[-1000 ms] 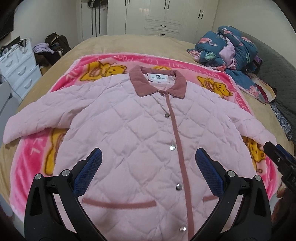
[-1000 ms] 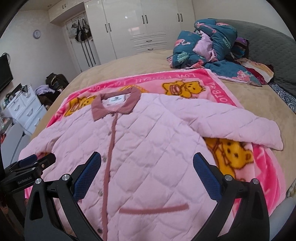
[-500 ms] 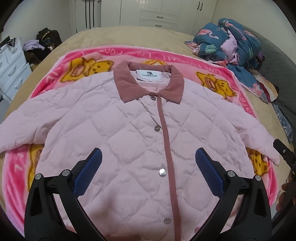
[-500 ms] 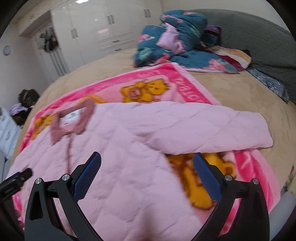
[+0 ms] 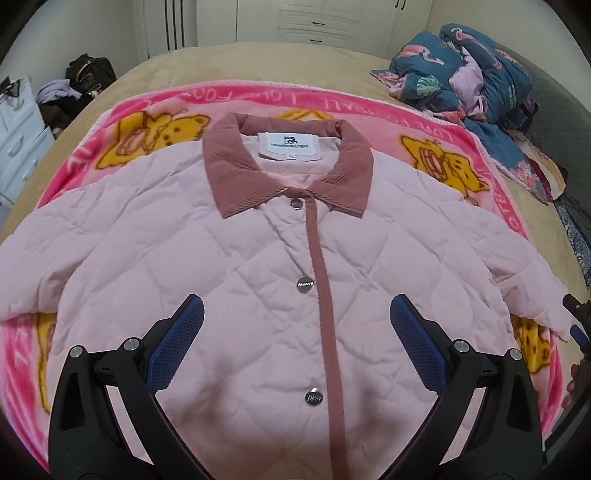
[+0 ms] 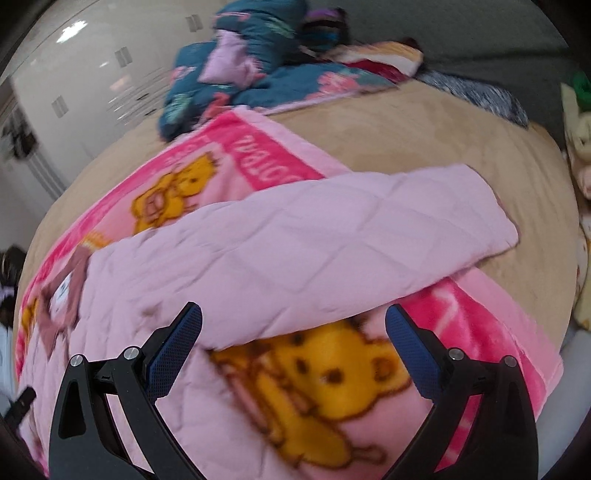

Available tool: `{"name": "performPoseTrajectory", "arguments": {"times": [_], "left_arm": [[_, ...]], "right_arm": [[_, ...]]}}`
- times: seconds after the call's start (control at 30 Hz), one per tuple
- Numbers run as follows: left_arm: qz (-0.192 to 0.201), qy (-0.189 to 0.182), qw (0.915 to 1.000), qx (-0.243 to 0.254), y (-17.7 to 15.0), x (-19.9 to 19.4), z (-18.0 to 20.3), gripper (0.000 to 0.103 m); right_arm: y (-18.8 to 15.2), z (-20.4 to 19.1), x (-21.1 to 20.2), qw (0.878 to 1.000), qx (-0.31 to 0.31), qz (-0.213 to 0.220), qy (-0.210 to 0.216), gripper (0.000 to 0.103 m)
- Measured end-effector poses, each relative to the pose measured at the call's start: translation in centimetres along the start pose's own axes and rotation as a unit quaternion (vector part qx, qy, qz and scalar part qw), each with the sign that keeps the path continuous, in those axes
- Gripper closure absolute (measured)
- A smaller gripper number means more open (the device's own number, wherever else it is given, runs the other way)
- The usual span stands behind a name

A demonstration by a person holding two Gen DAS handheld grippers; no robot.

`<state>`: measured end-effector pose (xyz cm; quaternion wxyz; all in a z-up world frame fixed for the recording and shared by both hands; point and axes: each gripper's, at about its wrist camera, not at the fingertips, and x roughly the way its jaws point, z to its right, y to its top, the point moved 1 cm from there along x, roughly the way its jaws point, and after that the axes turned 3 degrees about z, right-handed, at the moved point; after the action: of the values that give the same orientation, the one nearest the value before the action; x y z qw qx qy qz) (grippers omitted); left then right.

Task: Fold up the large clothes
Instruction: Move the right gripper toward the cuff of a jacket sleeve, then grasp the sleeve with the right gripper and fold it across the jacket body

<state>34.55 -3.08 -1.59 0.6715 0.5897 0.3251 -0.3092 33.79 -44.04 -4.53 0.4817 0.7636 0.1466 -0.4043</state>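
I hold my left hand-held gripper [image 5: 295, 325] above the pale pink quilted jacket with the dusty-rose corduroy collar [image 5: 229, 266], and its two blue-padded fingers [image 5: 177, 343] stand wide apart, with nothing between them. The jacket lies flat and face up on the bright pink fleece blanket with yellow bears [image 5: 155, 125], which is spread on the beige bed [image 5: 258, 62]. The jacket is closed by its silver snap buttons [image 5: 305, 285] along the dusty-rose front strip, and the white label [image 5: 289, 144] shows inside the collar. Both sleeves lie spread out to the sides of the jacket body.

My right hand-held gripper [image 6: 293, 336] hangs over the jacket's right sleeve [image 6: 332, 229], and its jaws are also wide apart and empty. This view is blurred. The sleeve lies across the blanket edge, with its cuff end reaching onto the bare bed beyond the blanket. Under the sleeve, on the near side, a yellow bear of the blanket [image 6: 325, 373] shows between the two fingers.

Behind the jacket, at the far right of the bed, is a heap of dark teal flowered bedding [image 5: 461, 74]. Beyond the jacket's collar stands a white wardrobe [image 5: 314, 18], and to the far left of the jacket a white chest of drawers [image 5: 18, 140].
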Motion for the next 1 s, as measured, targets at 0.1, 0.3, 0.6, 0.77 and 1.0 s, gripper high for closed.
{"name": "performPoseTrajectory", "arguments": {"times": [0.1,0.3,0.6,0.77,1.0], "left_arm": [[-0.005,0.000,1.0000,0.006,0.3,1.2,0.8,0.008],[-0.011,-0.001,0.9997,0.023,0.8,3.0,2.4,0.008],[-0.019,0.001,0.9993,0.032,1.7,4.9,3.2,0.008],[-0.021,0.006,0.9994,0.028,2.1,5.3,2.6,0.008],[-0.016,0.008,0.9995,0.028,2.8,4.8,2.0,0.008]], "right_arm": [[0.6,2.2,1.6,0.999,0.033,-0.010,-0.009,0.004],[1.6,6.9,4.4,0.993,0.103,-0.018,-0.047,0.004],[2.7,14.3,8.3,0.974,0.218,-0.031,-0.059,0.004],[3.8,16.9,9.9,0.963,0.265,-0.019,-0.042,0.004],[5.5,17.4,9.9,0.962,0.270,0.027,-0.018,0.061]]}}
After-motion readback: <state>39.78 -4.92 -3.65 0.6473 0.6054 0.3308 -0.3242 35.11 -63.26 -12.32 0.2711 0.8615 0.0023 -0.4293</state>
